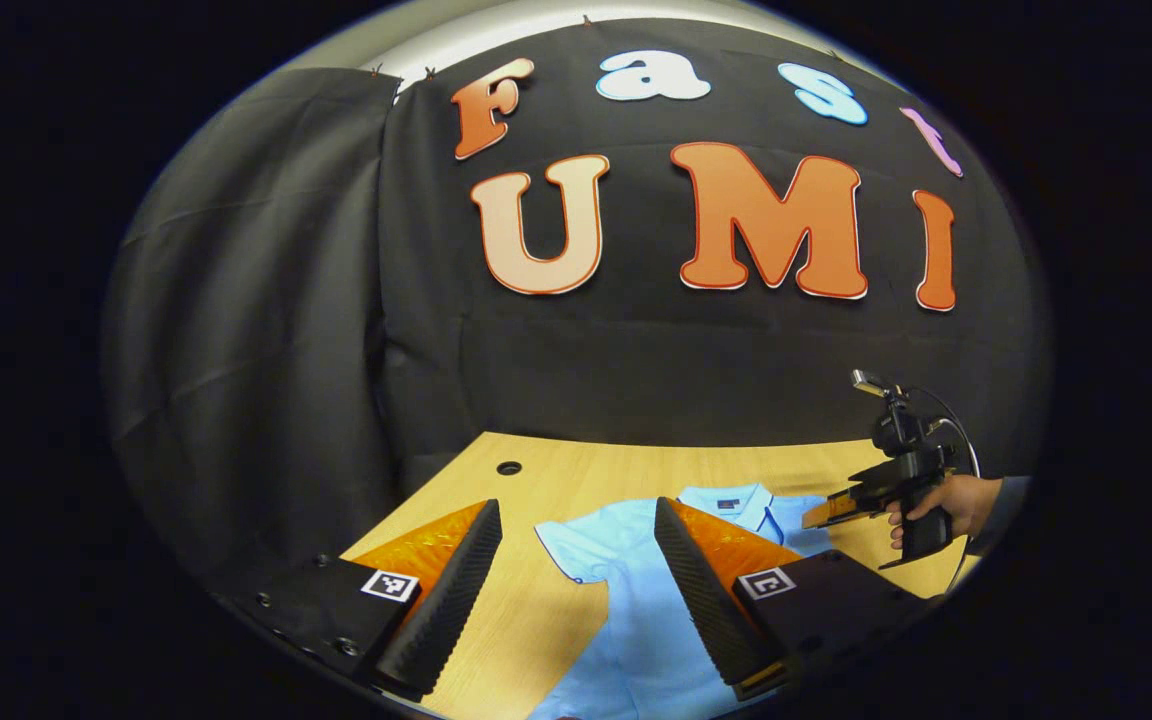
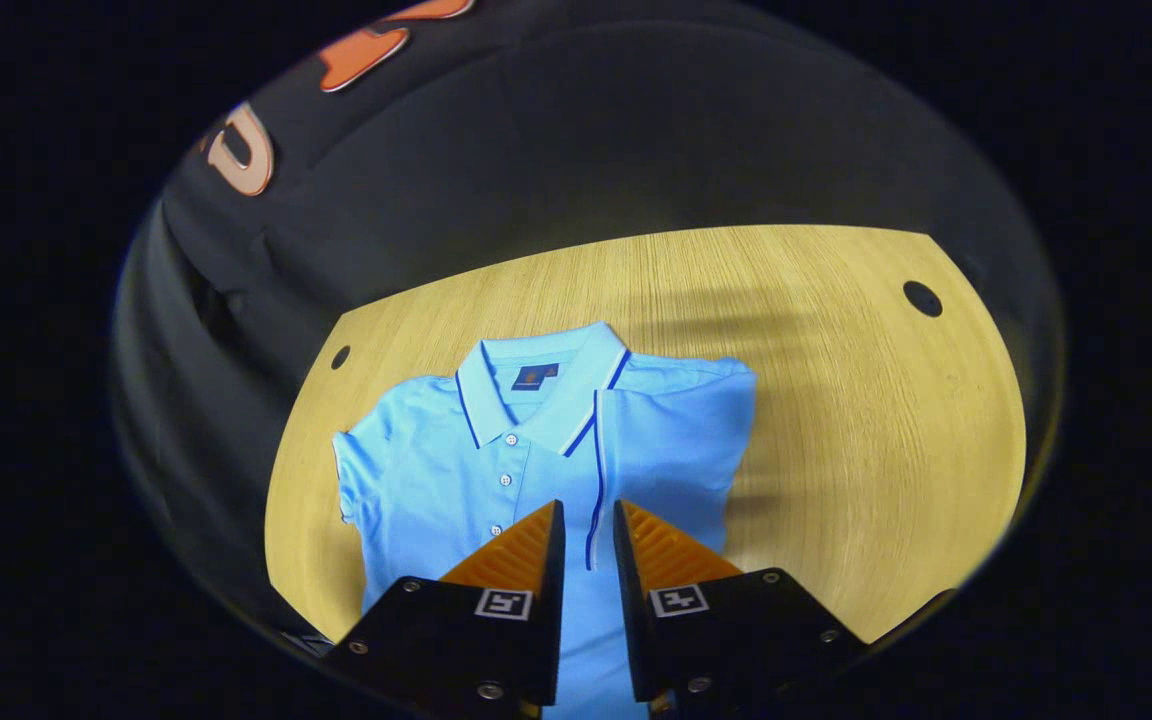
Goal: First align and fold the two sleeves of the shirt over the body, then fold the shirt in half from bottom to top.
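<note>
Recording booth, black cloth wall (image 1: pixel 266 300), wooden table (image 2: pixel 836 400)

In the left gripper view we look low and nearly level across the tabletop (image 1: pixel 576 465) toward the booth's black cloth wall (image 1: pixel 636 350), from close above the near edge, with our own left tool (image 1: pixel 576 520) framing the bottom. In the right gripper view we look steeply down from higher up, along the right tool (image 2: pixel 588 530), at the tabletop and wall behind. Both views share the light blue polo shirt (image 2: pixel 536 450) and the wooden surface; the left gripper view also catches the right tool held in a hand (image 1: pixel 946 505) at its right side.
</note>
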Tool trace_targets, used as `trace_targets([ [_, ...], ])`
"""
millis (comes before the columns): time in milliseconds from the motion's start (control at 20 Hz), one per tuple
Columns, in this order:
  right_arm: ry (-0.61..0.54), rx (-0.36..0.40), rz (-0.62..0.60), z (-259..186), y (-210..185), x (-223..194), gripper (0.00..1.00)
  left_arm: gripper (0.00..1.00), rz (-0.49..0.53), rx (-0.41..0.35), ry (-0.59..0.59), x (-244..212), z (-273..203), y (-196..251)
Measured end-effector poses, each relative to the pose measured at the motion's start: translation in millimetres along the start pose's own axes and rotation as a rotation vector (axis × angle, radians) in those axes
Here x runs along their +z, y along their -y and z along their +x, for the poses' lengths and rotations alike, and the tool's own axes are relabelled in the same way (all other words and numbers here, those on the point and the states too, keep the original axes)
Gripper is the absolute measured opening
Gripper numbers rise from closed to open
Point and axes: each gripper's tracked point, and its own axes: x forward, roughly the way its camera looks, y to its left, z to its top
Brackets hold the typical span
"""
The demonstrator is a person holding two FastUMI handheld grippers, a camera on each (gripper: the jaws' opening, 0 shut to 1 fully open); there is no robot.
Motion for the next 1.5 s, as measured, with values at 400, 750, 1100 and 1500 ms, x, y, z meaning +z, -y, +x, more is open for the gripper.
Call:
trace_targets([
  [400, 0.118, -0.115, -0.018, -68, 18, -7, 0.64, 0.97, -0.105, -0.172, -0.266, -52, 97, -8],
  [750, 0.186, -0.238, 0.069, -116, 42, -38, 0.84, 0.99, -0.108, -0.224, -0.543, -118, 168, -12],
  [1100, 0.207, -0.358, 0.212, -150, 49, -95, 0.87, 0.99, -0.119, -0.215, -0.757, -185, 229, -20],
  [1500, 0.226, -0.417, 0.266, -181, 39, -123, 0.87, 0.98, -0.071, -0.146, -0.891, -219, 269, -31],
])
